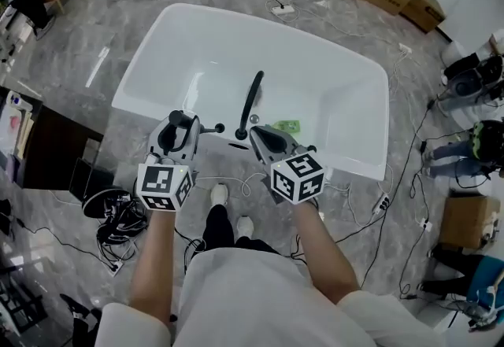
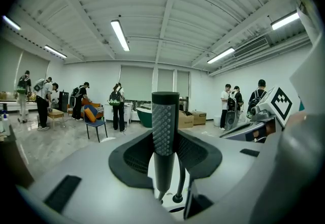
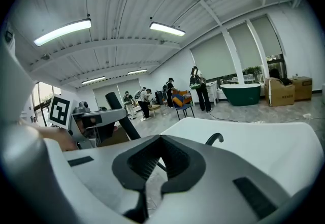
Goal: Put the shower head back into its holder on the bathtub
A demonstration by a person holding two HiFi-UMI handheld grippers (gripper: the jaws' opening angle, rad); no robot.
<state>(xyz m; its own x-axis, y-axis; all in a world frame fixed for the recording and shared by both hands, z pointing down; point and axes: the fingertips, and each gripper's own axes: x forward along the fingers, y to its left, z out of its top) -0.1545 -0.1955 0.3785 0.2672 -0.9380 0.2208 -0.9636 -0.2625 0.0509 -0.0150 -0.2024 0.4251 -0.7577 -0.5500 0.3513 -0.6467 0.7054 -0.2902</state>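
**Item 1. Bathtub** [image 1: 331, 94]: white and freestanding, seen from above across its near rim.

**Item 2. Right gripper** [image 3: 152, 190]: carried beside the left one and aimed at the same stretch of rim. Its jaws are parted by a narrow gap and nothing is held between them.

**Item 3. Left gripper** [image 2: 163, 177]: its jaws are clamped on either side of the shower head.

**Item 4. Shower head** [image 2: 165, 131]: a black wand with a nubbed face, held upright just above the near rim. It is judged not yet seated.

**Item 5. Hose** [image 2: 179, 190]: black, curved down beside the wand's foot.

**Item 6. Dark opening** [image 2: 176, 210]: set in the rim and taken to be the holder, though this is not certain.

**Hazards:**
- The opening may be missed if the wand is lowered tilted, because it is largely hidden by the jaws.
- The wand may be tugged askew if the hose is pinched beneath its foot.
- The wand may drop into the tub if it is released before it is seated.
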